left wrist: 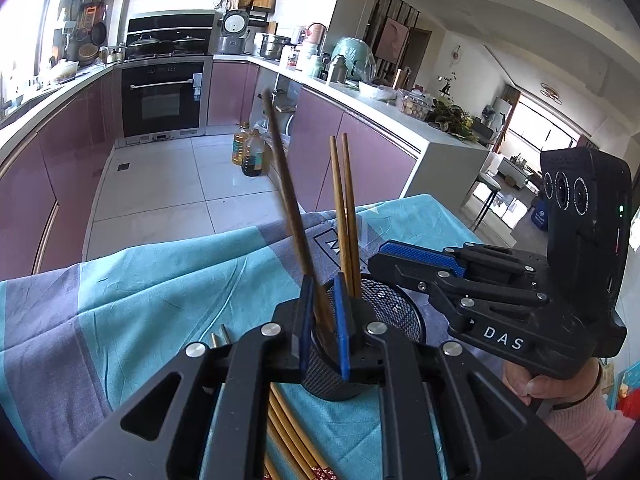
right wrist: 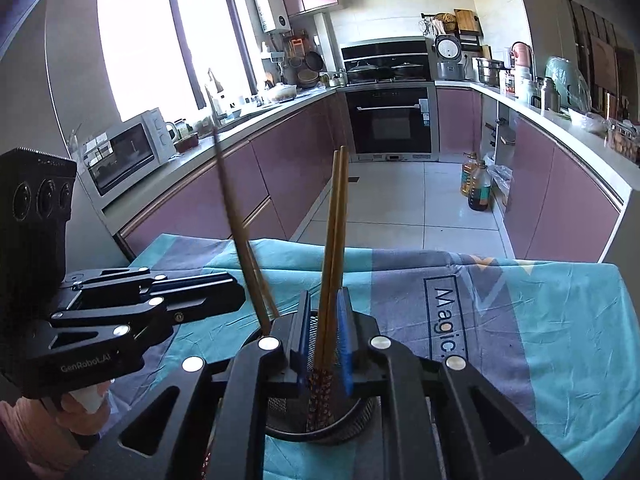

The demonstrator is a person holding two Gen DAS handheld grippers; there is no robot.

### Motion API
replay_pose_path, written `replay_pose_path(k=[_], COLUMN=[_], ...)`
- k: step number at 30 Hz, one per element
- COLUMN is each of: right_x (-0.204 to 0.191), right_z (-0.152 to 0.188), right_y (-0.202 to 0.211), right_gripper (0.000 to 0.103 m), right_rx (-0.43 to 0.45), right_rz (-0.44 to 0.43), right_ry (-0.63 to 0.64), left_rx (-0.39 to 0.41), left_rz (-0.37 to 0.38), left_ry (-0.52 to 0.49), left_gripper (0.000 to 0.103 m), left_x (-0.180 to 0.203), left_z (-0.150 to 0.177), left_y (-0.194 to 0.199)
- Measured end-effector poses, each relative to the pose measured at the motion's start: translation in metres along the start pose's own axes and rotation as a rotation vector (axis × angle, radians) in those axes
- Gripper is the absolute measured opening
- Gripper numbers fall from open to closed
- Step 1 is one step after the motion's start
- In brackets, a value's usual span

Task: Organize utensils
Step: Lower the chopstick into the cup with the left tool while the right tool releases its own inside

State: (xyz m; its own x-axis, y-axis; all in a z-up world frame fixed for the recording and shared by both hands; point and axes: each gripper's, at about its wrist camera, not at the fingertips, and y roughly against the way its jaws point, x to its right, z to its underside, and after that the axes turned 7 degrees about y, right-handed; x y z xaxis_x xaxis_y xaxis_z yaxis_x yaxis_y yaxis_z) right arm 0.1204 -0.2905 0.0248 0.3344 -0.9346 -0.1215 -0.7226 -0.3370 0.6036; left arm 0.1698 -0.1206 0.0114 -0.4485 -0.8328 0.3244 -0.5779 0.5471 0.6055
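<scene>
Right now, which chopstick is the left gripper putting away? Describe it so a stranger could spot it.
Start at the blue cloth on the table, then find the black mesh cup on it. The chopstick is the dark one leaning left, pinched in the left gripper; the lighter pair beside it stands nearly upright.
</scene>
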Motion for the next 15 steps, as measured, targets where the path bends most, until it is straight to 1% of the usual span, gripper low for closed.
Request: replay_pose_path(k=[3, 6, 8, 10, 15], right_x=[-0.001, -0.004, -0.008, -0.012, -0.031], right_z=[0.001, 0.003, 0.003, 0.005, 0.015], right_y=[0.002, 0.007, 0.013, 0.021, 0.045], right_gripper=[0.013, 0.018, 0.022, 0.027, 0.030], right_rx=[0.010, 0.025, 0.041, 0.058, 0.104], right_rz=[-0.009, -0.017, -0.026, -0.031, -0.072], right_ry=[-0.002, 0.003, 0.010, 0.018, 0.065], left_rx=[0.012, 0.041, 0.066, 0.091, 0.130], left_rz=[-0.001, -0.008, -0.021, -0.043, -0.080], left_ry=[0.005, 0.008, 0.001, -0.009, -0.027], left_gripper=[0.013, 0.016, 0.021, 0.025, 0.030], left_x=[-0.002, -0.005, -0.006, -0.008, -0.014], left_z=[0.001, 0.007, 0.011, 0.014, 0.028], left_y=[0.005, 0.015, 0.023, 0.033, 0.053])
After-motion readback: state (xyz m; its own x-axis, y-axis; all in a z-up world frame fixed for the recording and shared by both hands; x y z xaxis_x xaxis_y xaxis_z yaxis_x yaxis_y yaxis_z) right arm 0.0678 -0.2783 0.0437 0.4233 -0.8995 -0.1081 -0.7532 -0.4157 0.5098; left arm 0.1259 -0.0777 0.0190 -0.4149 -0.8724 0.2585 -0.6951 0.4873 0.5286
